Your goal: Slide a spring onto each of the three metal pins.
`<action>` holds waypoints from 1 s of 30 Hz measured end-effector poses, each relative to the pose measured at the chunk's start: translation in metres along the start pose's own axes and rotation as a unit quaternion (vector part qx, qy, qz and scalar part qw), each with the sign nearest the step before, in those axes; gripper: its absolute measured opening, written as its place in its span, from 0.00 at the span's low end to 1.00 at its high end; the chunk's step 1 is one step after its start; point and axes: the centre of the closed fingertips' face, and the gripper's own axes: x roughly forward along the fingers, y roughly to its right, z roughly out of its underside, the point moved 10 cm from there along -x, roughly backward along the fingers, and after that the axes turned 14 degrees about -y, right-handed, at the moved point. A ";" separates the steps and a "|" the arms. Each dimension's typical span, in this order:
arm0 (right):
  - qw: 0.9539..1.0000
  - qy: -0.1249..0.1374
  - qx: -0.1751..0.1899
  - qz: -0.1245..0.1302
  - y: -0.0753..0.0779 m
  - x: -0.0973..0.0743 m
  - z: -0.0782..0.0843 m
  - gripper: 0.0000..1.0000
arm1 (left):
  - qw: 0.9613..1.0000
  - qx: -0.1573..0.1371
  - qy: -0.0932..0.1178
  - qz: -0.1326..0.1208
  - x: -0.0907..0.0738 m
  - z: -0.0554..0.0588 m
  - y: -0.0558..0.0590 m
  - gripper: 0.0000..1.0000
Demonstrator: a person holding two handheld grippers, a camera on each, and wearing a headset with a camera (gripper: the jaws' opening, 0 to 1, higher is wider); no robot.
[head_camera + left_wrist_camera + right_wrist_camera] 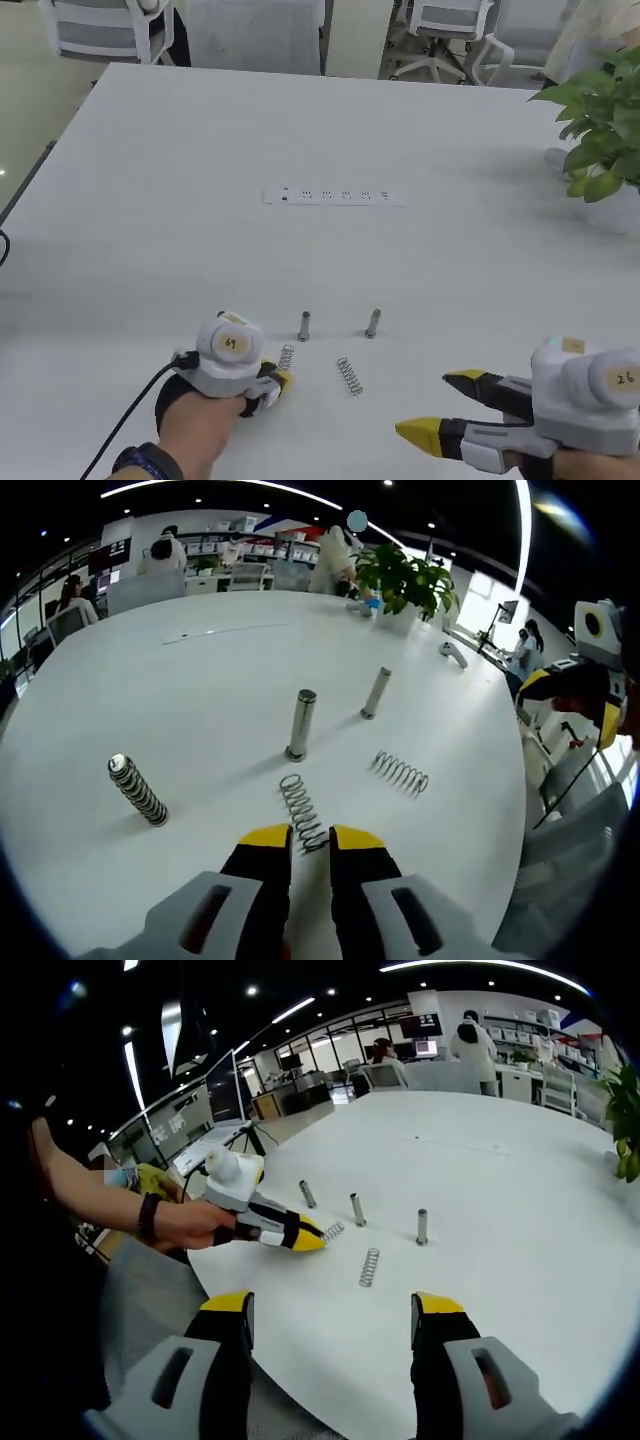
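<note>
My left gripper [310, 838] is clamped on the near end of a spring [301, 810], close to the near edge of the table [300, 130]. Just beyond it stands a bare metal pin [300, 723], with a second bare pin [376, 692] to its right. A third pin [137, 790], to the left, already wears a spring. A loose spring [400, 772] lies flat between the bare pins and the near edge. My right gripper [445, 405] hangs by the near edge, well right of the pins, jaws wide apart and grasping nothing.

I judge that the spring, pinched at one end only, may bend or flick out of the jaws. If its free end meets the pin off-centre, it could tip the pin, which seems to stand loose on the smooth top.

The table is broad, white and plain. A power strip [333, 196] lies mid-table, a plant [600, 130] sits at the right edge and office chairs [445, 25] stand along the far edge. Around it is an open-plan office with desks, monitors, ceiling lights and several people.
</note>
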 end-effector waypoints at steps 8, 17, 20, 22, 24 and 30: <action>1.000 -0.002 0.001 -0.001 -0.002 0.001 0.001 0.62 | 1.000 0.008 -0.008 -0.012 -0.003 0.001 -0.006 0.03; 1.000 -0.002 -0.003 -0.004 -0.004 0.004 -0.002 0.62 | 0.999 0.021 -0.016 -0.020 -0.012 0.011 -0.011 0.03; 1.000 -0.002 -0.006 -0.006 -0.005 0.005 -0.003 0.62 | 0.999 0.022 -0.017 -0.021 -0.014 0.013 -0.014 0.03; 1.000 -0.003 -0.007 -0.006 -0.006 0.005 -0.003 0.62 | 0.999 0.021 -0.018 -0.022 -0.014 0.013 -0.015 0.03; 1.000 -0.003 -0.006 -0.007 -0.006 0.004 -0.003 0.62 | 1.000 0.014 -0.017 -0.018 -0.015 0.012 -0.016 0.06; 1.000 -0.007 -0.007 -0.007 -0.007 0.004 -0.002 0.62 | 1.000 0.016 -0.018 -0.020 -0.012 0.008 -0.017 0.07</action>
